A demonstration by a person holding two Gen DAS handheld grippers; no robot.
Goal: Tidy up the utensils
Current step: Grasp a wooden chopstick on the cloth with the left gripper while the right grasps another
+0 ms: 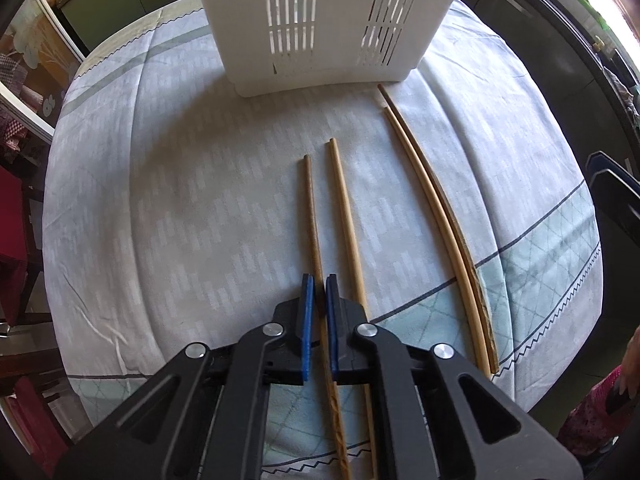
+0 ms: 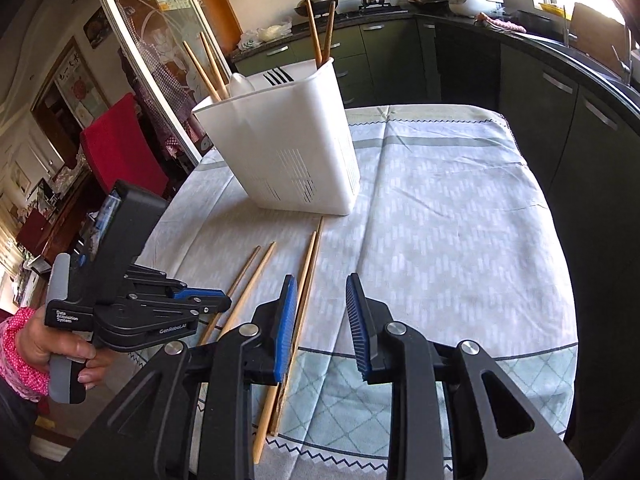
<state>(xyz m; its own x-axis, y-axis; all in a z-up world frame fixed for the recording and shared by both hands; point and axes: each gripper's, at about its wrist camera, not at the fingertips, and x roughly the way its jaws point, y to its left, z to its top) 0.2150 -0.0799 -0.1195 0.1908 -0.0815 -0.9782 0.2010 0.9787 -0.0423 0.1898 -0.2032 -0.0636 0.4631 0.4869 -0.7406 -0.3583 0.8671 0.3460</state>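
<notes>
four long wooden chopsticks [image 1: 344, 204] lying flat in two pairs | slotted white plastic utensil holder [image 2: 296, 148] standing upright, holding chopsticks

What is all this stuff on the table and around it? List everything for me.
chopsticks on the cloth: four, tan wood, lying in two pairs in front of the holder
utensil holder: one, white slotted plastic, standing at the far end of the table
chopsticks in the holder: four, brown wood, upright; a white utensil beside them
tablecloth: one, pale blue-grey patterned, covering the table
red chair: one, left of the table
kitchen cabinets: dark green, along the back and right
left gripper: black with blue pads, nearly closed around the leftmost chopstick
right gripper: black with blue pads, open above the table
</notes>
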